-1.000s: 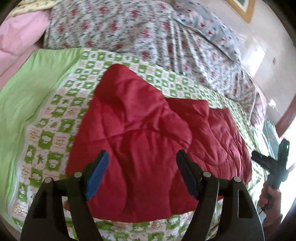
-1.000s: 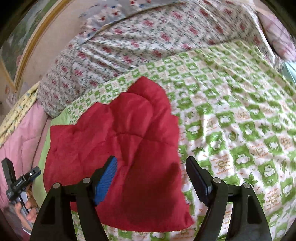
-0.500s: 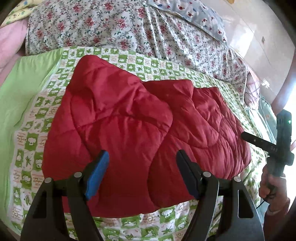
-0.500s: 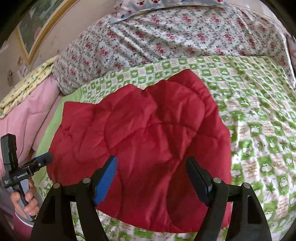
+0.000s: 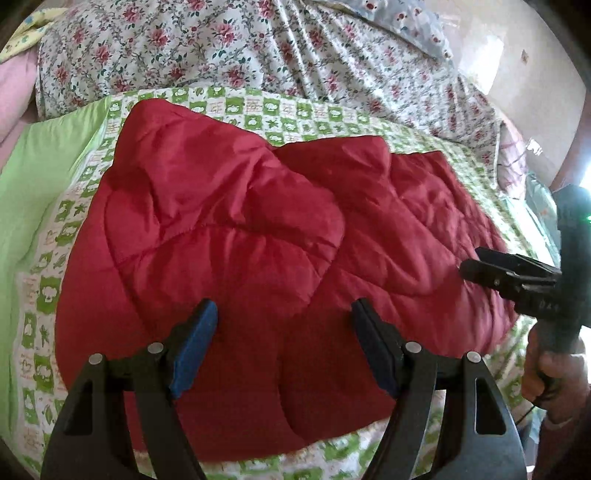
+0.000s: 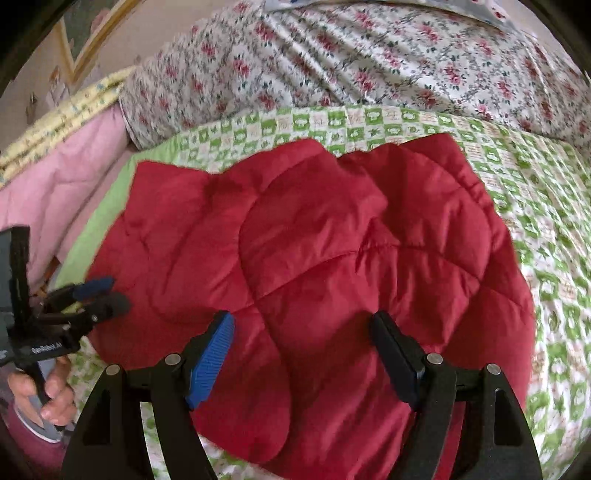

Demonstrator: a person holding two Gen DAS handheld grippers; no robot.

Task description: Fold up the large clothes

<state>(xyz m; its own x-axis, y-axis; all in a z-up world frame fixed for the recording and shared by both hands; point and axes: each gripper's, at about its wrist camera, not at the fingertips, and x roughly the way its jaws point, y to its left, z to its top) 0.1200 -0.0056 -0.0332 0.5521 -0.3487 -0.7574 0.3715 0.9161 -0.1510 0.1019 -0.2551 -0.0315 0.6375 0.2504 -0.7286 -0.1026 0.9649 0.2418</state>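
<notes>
- Two grippers are in play: my left gripper [image 5: 284, 347] and my right gripper [image 6: 303, 358]. The jaws of both stand wide apart with nothing between the pads; neither grips cloth.
- Task item: the red quilted garment [image 5: 258, 258] lies on the bed, on the green-and-white checked bedspread [image 5: 44, 295]. Part of it is already folded over itself, so one padded layer lies across the other.
- Change over the last second: both grippers have swung sideways toward each other and sunk slightly. In each wrist view the garment has slid from off-centre to fill the space ahead of the jaws.
- Further change: the right gripper has come closer in the left wrist view and now hangs over the garment's right edge; the left gripper likewise sits at the left edge in the right wrist view.
- Meaning for the task, as a judgement: I am lining up for the next fold. No edge is pinched yet, so the fold itself has not begun.
- Surface: soft bedding, which will give under pressure; the near hem overhangs none of the bed edge that I can see.
- Room: a floral quilt [image 6: 369, 66] is heaped behind the bedspread, pink bedding [image 6: 55, 184] lies to the left, and a framed picture [image 6: 85, 33] hangs on the wall.
</notes>
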